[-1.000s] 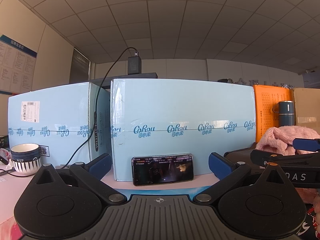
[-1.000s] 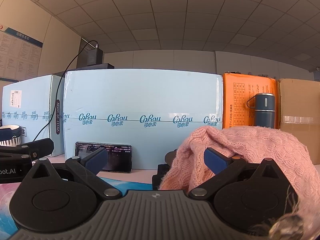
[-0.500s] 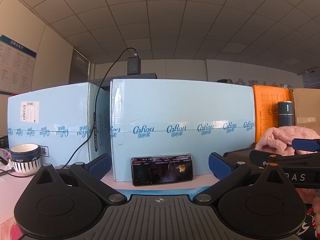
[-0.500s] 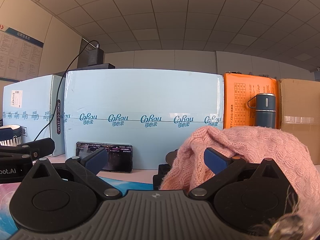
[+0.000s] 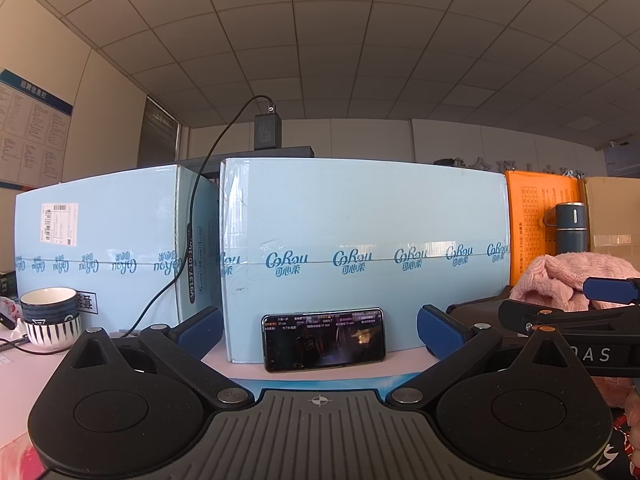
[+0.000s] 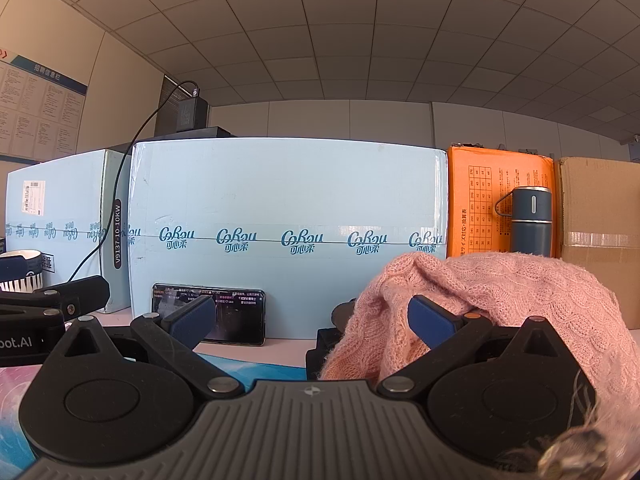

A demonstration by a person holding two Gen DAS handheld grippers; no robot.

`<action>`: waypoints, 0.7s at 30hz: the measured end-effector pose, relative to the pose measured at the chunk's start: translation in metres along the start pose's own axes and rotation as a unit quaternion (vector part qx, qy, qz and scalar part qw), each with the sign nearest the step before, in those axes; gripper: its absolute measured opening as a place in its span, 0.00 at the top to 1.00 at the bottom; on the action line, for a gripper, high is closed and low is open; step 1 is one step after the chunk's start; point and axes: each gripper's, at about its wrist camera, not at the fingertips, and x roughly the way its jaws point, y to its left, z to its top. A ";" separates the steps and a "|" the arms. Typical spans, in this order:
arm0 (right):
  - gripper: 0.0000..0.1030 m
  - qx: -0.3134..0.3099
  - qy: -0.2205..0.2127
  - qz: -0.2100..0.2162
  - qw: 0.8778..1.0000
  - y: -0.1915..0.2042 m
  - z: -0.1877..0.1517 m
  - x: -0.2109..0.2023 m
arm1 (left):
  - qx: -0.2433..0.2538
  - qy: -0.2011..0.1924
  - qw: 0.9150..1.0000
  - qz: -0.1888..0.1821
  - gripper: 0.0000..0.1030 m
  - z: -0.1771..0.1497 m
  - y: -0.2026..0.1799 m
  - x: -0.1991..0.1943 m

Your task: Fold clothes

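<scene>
A pink knitted sweater (image 6: 516, 300) lies bunched in a heap at the right; in the left wrist view it (image 5: 568, 280) shows at the far right behind the other gripper. My right gripper (image 6: 312, 320) is open and level, with its right fingertip (image 6: 430, 320) against the sweater's front and its left one bare. My left gripper (image 5: 320, 328) is open and empty, pointing at the boxes, well left of the sweater. The table under the sweater is mostly hidden by the gripper bodies.
Two light blue cartons (image 5: 360, 256) stand close behind, with a phone (image 5: 324, 338) leaning on one. A striped mug (image 5: 50, 316) sits at the left. An orange box (image 6: 500, 204), a blue flask (image 6: 532, 220) and a brown carton (image 6: 600, 208) stand at the right.
</scene>
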 end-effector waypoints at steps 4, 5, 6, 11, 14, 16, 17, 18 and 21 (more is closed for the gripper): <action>0.00 0.000 0.000 0.000 1.000 0.000 0.000 0.000 | 0.000 0.000 1.000 0.000 0.00 0.000 -0.001 0.000; 0.00 0.000 0.000 0.000 1.000 0.000 0.000 0.000 | 0.000 0.000 1.000 0.000 0.00 0.000 -0.001 0.000; 0.00 0.000 0.000 0.000 1.000 0.000 0.000 0.000 | 0.000 0.001 1.000 0.000 0.00 0.000 -0.001 0.000; 0.00 0.001 0.000 0.000 1.000 0.000 0.000 0.000 | -0.001 0.001 1.000 -0.001 0.00 0.000 -0.001 0.000; 0.00 0.001 -0.001 0.000 1.000 -0.001 0.000 0.000 | -0.001 0.001 1.000 -0.001 0.00 0.000 0.000 0.000; 0.00 0.003 -0.002 0.001 1.000 -0.001 0.000 0.000 | -0.001 0.000 1.000 -0.002 0.00 0.000 0.000 0.000; 0.00 0.005 -0.003 0.003 1.000 -0.002 0.000 -0.001 | -0.002 -0.001 1.000 -0.002 0.00 0.000 0.000 0.000; 0.00 0.007 -0.004 0.005 1.000 -0.002 0.000 -0.001 | -0.002 -0.001 1.000 -0.003 0.00 0.000 0.000 0.000; 0.00 0.012 -0.008 0.007 1.000 -0.004 0.001 -0.002 | -0.002 -0.004 1.000 -0.007 0.00 0.000 0.000 -0.001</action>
